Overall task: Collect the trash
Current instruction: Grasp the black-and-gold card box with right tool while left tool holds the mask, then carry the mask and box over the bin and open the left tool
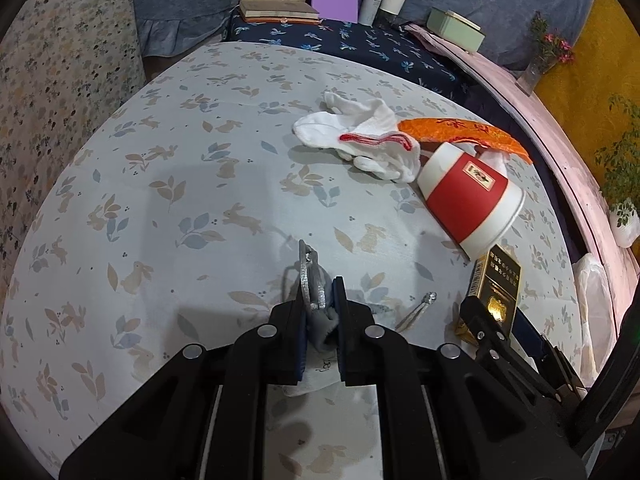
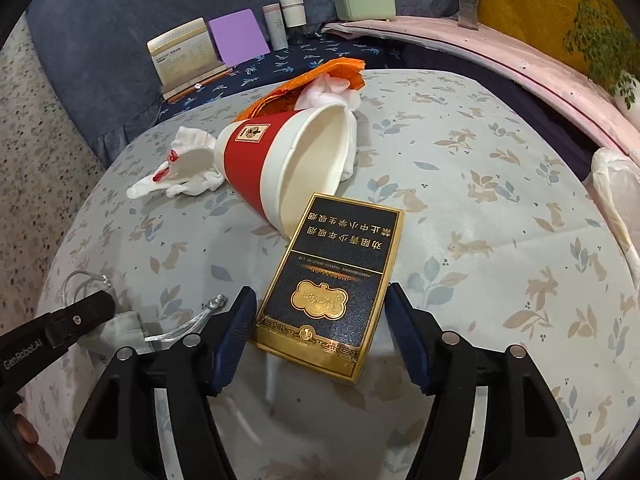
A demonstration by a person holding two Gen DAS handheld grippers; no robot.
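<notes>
Your left gripper (image 1: 320, 300) is clamped tight on the grey pouch (image 1: 324, 330). Your right gripper (image 2: 320, 332) is wide open w/ cig box (image 2: 332, 288) btwn fingers, untouched.

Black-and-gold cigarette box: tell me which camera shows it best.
The right wrist view: the black-and-gold cigarette box lies face-up, fully visible between the open right gripper fingers. The left wrist view catches only a foreshortened slice, partly behind the right gripper.
</notes>
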